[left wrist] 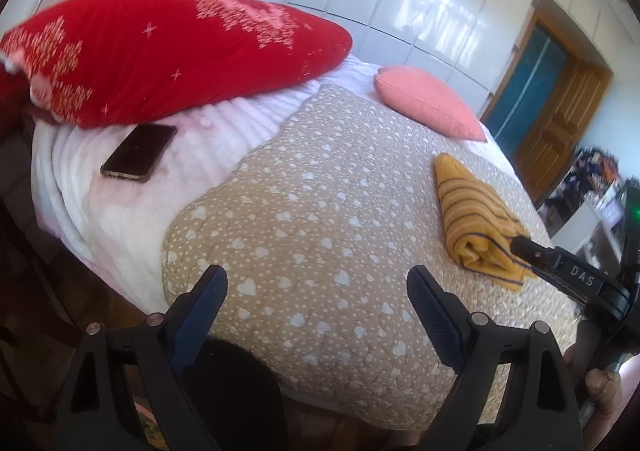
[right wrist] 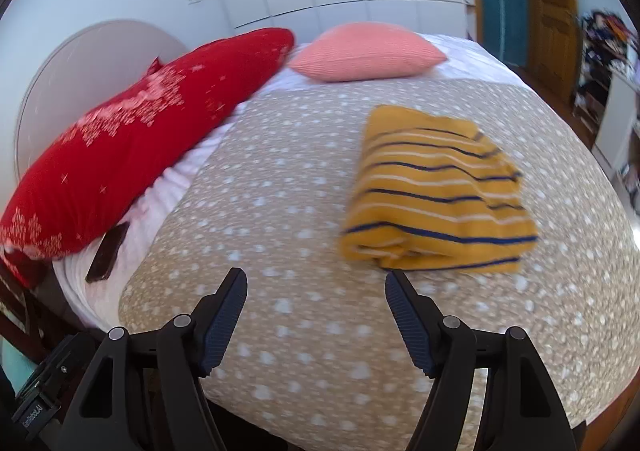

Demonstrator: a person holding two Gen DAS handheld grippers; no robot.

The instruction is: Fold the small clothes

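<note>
A yellow garment with dark blue and white stripes (right wrist: pixel 436 191) lies folded in a compact bundle on the tan heart-print bedspread (right wrist: pixel 280 211). It also shows in the left wrist view (left wrist: pixel 476 219), at the right. My right gripper (right wrist: pixel 316 283) is open and empty, just in front of the bundle's near edge and slightly left of it. In the left wrist view the right gripper's finger (left wrist: pixel 532 247) sits at the bundle's near end. My left gripper (left wrist: pixel 318 279) is open and empty above the bedspread, well left of the garment.
A big red pillow (left wrist: pixel 160 55) and a pink cushion (left wrist: pixel 428 103) lie at the head of the bed. A dark phone (left wrist: pixel 140 157) lies on the white blanket (left wrist: pixel 120 211). White wardrobes and a wooden door (left wrist: pixel 560 123) stand beyond.
</note>
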